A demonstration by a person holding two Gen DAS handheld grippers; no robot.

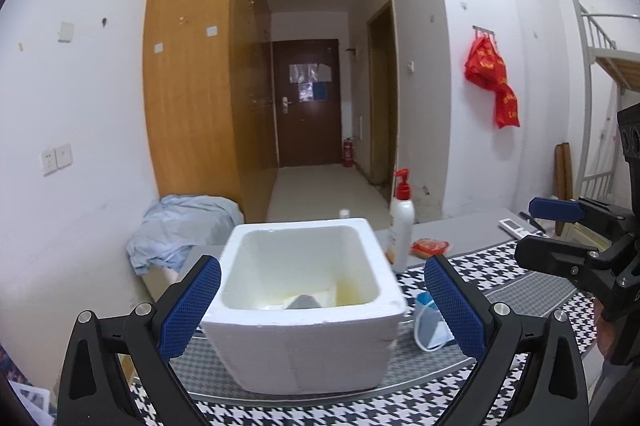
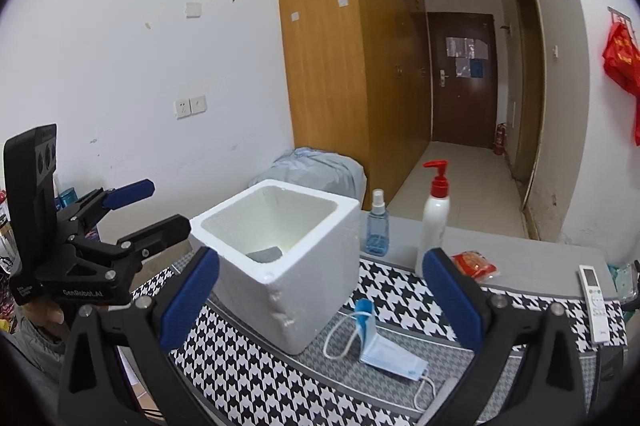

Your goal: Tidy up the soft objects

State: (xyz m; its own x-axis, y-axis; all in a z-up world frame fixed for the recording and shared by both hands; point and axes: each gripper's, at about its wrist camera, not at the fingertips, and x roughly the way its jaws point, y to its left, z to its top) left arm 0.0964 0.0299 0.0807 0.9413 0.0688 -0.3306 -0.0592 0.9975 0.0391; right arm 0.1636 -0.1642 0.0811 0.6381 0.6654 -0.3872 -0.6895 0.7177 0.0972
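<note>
My left gripper (image 1: 322,308) hung with its jaws spread wide and empty, the white foam box (image 1: 304,302) standing between and just ahead of them on the houndstooth cloth (image 1: 520,290), a grey soft thing (image 1: 304,302) lying on the box floor. My right gripper (image 2: 320,300) was likewise released, holding nothing. A blue face mask (image 2: 384,346) lay on the cloth between its jaws, just right of the box.

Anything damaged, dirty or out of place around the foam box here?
Yes. The white foam box has dents chipped into its near corner, and a yellowish stain on its inside floor. A blue face mask lies crumpled on the cloth beside it, not in it.
</note>
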